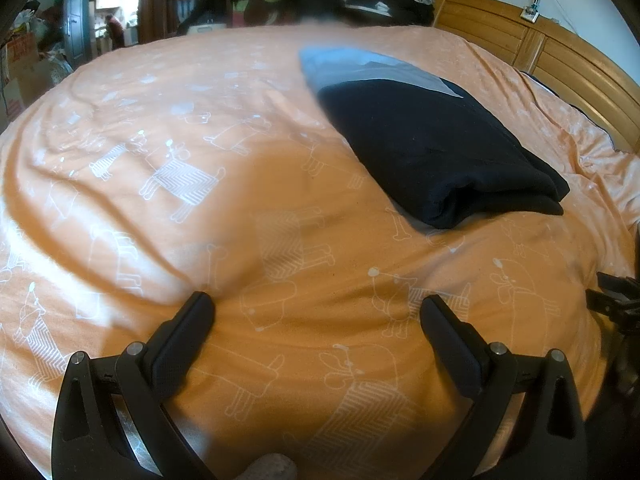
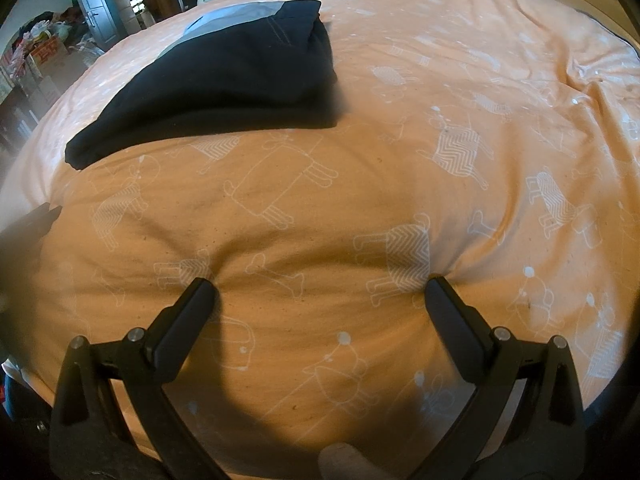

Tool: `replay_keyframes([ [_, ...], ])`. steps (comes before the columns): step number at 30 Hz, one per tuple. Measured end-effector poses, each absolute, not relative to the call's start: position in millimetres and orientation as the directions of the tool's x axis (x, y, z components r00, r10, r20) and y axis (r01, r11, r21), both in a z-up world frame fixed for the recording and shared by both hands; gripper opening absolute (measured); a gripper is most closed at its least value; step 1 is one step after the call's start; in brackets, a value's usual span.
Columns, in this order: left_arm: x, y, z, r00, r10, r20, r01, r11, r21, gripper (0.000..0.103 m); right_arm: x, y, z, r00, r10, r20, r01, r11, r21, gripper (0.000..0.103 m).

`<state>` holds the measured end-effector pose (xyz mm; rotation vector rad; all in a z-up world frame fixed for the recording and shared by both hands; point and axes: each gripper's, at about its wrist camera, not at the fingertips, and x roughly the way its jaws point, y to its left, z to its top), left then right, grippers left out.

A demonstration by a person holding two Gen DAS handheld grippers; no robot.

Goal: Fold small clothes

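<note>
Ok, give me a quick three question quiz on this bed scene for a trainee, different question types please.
1. True or false: the dark garment lies folded on the orange bedcover.
2. The left tongs hold: A) the garment B) nothing C) the cover.
3. Fill in: both the left and the right tongs are ____.

Key: 1 true; 2 B; 3 open.

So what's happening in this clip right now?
A person holds two tongs over an orange bedspread printed with animals. Both the left tongs and the right tongs are open and empty, their tips at or pressing into the bedspread. A dark navy garment with a grey panel lies folded on the bed, ahead of both tongs and untouched.
</note>
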<state>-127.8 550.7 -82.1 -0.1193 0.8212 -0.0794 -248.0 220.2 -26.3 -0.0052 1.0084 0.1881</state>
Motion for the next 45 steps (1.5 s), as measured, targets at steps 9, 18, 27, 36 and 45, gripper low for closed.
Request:
replay_keyframes([
  [9, -127.2, 549.5, -81.6, 0.686, -0.114, -0.719, 0.021, 0.990, -0.137, 0.103, -247.9, 220.9, -27.0, 0.518, 0.161, -0.840, -0.167, 0.982, 0.085, 0.103],
  [18, -127.3, 549.5, -82.0, 0.686, -0.114, -0.719, 0.022, 0.990, -0.137, 0.103, -247.8, 220.7, -27.4, 0.518, 0.161, -0.840, -0.168, 0.982, 0.085, 0.103],
  [27, -127.2, 549.4, -82.1, 0.686, -0.116, -0.718, 0.022, 0.990, -0.138, 0.103, -247.5, 220.7, -27.6, 0.517, 0.162, -0.840, -0.168, 0.982, 0.086, 0.103],
  [36, -127.4, 549.1, -82.4, 0.687, -0.116, -0.718, 0.023, 0.990, -0.138, 0.103, -247.5, 220.8, -27.7, 0.517, 0.162, -0.840, -0.168, 0.982, 0.086, 0.103],
  [45, -127.3, 548.8, -82.6, 0.687, -0.117, -0.717, 0.023, 0.990, -0.139, 0.103, -247.4, 220.8, -27.7, 0.517, 0.163, -0.841, -0.169, 0.982, 0.086, 0.103],
])
